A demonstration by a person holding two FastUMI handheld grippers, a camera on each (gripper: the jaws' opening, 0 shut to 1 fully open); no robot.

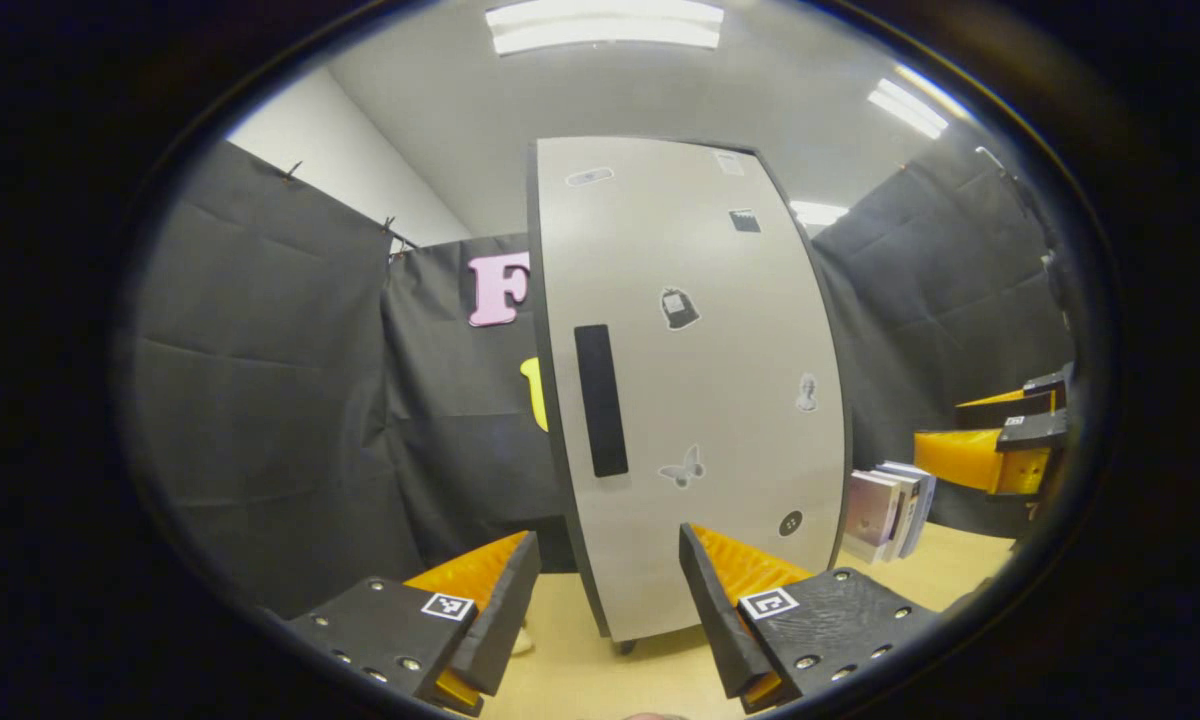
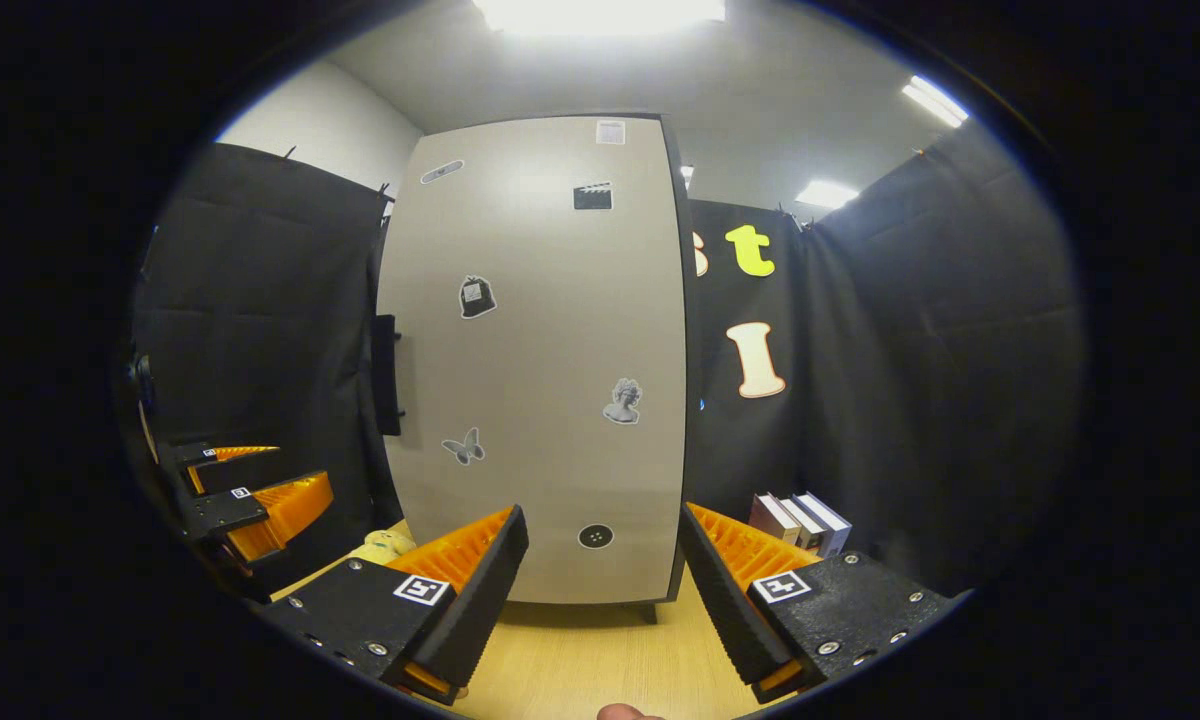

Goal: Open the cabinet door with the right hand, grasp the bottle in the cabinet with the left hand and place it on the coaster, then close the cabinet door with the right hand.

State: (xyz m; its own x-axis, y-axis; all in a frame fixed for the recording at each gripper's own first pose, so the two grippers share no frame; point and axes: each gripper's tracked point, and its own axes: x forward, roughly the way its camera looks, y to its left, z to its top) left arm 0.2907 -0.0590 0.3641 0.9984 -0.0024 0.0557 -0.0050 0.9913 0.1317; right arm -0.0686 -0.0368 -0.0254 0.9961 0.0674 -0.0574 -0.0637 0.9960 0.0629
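Closed cabinet door (image 1: 690,400) hides interior; stickers too small to identify; books (image 2: 800,522) partly cut.

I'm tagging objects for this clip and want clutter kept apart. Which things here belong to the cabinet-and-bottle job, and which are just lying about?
For the job:
- cabinet door, closed
- door handle, black
- right gripper, open
- left gripper, open

Lying about:
- books standing right of the cabinet
- yellow soft toy on the table left of the cabinet
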